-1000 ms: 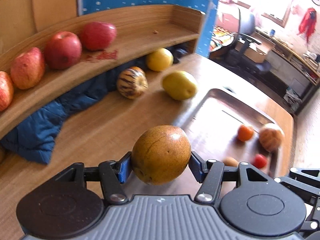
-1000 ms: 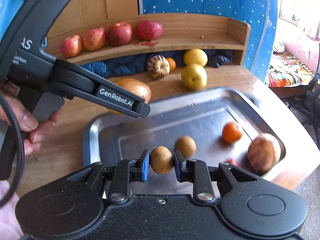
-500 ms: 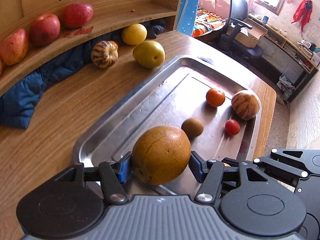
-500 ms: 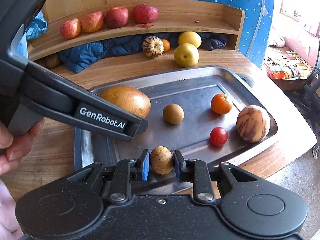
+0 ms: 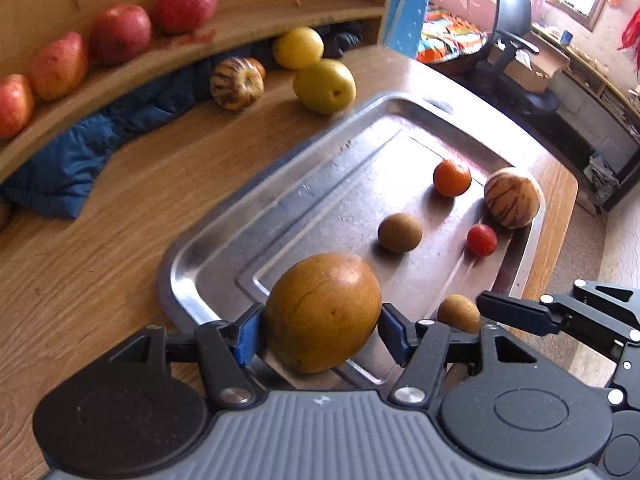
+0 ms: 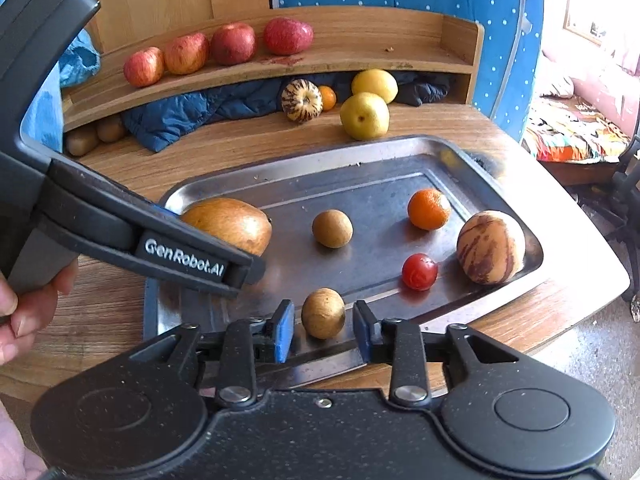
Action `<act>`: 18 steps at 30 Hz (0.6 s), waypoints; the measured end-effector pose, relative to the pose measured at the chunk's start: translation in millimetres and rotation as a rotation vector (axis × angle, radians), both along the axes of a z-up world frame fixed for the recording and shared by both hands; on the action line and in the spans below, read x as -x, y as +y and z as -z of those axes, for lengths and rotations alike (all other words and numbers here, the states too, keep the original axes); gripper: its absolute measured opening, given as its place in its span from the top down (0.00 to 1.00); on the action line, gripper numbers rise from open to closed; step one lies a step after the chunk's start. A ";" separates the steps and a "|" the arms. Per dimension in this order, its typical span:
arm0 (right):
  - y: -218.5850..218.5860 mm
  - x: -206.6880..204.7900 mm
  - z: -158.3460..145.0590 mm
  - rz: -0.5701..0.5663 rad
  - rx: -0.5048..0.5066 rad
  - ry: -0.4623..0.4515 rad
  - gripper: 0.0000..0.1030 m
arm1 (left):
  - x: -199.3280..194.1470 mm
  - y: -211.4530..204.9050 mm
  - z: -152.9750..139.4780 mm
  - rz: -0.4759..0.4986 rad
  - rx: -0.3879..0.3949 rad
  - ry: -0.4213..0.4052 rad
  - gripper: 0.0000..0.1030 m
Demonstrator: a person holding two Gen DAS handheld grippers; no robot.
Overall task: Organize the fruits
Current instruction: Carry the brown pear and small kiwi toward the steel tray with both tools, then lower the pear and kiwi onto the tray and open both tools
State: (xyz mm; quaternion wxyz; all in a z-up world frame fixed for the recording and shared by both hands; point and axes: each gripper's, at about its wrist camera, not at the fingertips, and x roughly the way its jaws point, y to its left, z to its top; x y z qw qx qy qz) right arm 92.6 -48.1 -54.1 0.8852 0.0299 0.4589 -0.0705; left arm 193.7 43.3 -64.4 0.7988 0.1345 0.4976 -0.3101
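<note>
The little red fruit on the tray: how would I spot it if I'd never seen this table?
Find the metal tray on the wooden table. Near its right end lies a big striped fruit, with an orange one behind it. The small red fruit sits just left of the striped one: the smallest thing there, and the only shiny red one.

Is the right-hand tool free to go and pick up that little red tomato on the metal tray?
Probably yes. The right tool is open, its small brown fruit loose between its pads, and the small red tomato lies just beyond on the steel tray, uncovered. The left tool, shut on the large brown fruit, is off to the side.
</note>
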 end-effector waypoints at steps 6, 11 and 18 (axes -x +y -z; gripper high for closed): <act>3.7 19.9 -13.3 -0.001 0.003 -0.027 0.27 | 11.5 15.5 -15.1 -0.044 -0.014 -0.052 0.18; 4.7 38.7 -23.8 0.014 -0.021 -0.055 0.07 | 25.6 33.4 -21.5 -0.079 -0.050 -0.064 0.03; 14.6 62.0 -28.3 0.006 -0.054 -0.055 0.01 | 47.7 61.9 -19.8 -0.118 -0.082 -0.017 0.01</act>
